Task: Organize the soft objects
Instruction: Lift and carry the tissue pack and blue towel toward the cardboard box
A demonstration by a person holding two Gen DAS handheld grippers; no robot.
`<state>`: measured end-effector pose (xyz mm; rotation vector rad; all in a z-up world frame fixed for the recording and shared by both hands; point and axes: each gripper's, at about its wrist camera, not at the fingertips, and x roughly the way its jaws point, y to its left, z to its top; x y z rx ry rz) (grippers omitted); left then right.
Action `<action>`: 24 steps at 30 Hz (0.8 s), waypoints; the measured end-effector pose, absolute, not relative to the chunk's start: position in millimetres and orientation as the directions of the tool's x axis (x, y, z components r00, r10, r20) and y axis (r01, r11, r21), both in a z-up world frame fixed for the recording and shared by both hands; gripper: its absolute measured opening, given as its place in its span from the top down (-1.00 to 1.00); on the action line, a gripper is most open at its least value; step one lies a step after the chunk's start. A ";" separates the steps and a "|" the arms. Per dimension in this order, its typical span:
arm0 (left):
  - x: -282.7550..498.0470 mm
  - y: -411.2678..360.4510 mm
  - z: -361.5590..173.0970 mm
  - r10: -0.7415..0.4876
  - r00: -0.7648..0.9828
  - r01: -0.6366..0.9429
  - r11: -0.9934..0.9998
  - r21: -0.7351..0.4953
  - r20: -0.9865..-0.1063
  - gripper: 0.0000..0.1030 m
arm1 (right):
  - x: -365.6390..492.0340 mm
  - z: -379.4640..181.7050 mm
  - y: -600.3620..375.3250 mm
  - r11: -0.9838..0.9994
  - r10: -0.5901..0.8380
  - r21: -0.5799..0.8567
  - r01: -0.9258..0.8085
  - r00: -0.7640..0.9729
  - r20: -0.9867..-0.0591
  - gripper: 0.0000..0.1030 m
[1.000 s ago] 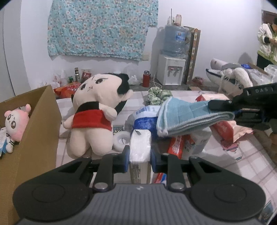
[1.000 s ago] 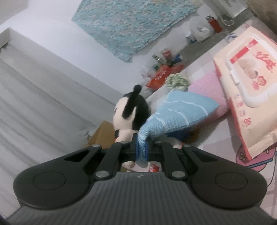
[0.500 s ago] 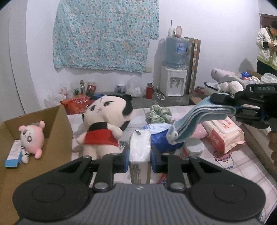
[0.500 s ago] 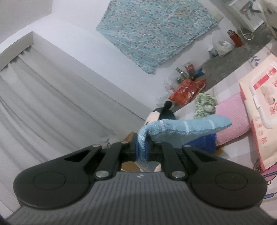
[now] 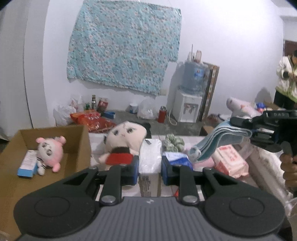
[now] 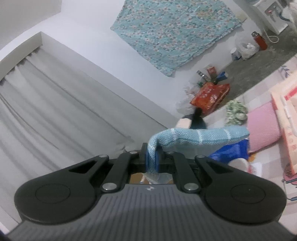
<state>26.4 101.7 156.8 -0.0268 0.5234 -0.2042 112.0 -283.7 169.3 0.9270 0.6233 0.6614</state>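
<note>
big doll (image 5: 124,138): lower body hidden behind tissue pack (image 5: 150,155) | bystander (image 5: 286,77): cut off at right edge | water dispenser (image 6: 272,11): cropped at top edge | tissue pack print: unreadable

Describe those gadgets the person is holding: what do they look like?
Each is a black plastic tool. The left gripper has a ribbed grey body, two round black side lobes, silver rivets on jointed black links, and blue pads on its fingers. The right gripper looks the same. From outside, it shows white lettering and a bare hand on a black handle.
</note>
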 end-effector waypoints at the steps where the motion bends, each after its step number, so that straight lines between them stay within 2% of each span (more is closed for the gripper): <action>1: 22.0 108.2 163.4 -0.197 0.852 0.182 0.980 -0.079 -0.485 0.51 | 112.1 177.0 -282.0 0.436 0.743 0.866 -0.247 0.641 -0.191 0.89; 6: 8.9 146.7 188.5 -0.175 0.858 0.141 0.984 -0.105 -0.483 0.51 | 112.2 212.5 -262.4 0.433 0.769 0.857 -0.280 0.611 -0.189 0.89; 10: 9.0 185.0 197.9 -0.101 0.864 0.069 0.994 -0.084 -0.492 0.51 | 113.8 234.9 -232.8 0.421 0.801 0.852 -0.311 0.569 -0.187 0.89; 18: 53.9 266.8 172.8 0.047 0.787 -0.064 0.998 -0.007 -0.615 0.51 | 131.4 268.9 -132.5 0.391 0.873 0.830 -0.398 0.446 -0.197 0.89; 21: 80.7 291.9 152.7 0.129 0.735 -0.108 0.991 0.073 -0.665 0.51 | 143.4 271.0 -86.4 0.371 0.898 0.831 -0.414 0.390 -0.206 0.89; 24: 112.2 306.8 125.3 0.271 0.669 -0.129 0.959 0.251 -0.692 0.51 | 158.7 269.2 -38.9 0.360 0.914 0.833 -0.420 0.340 -0.223 0.88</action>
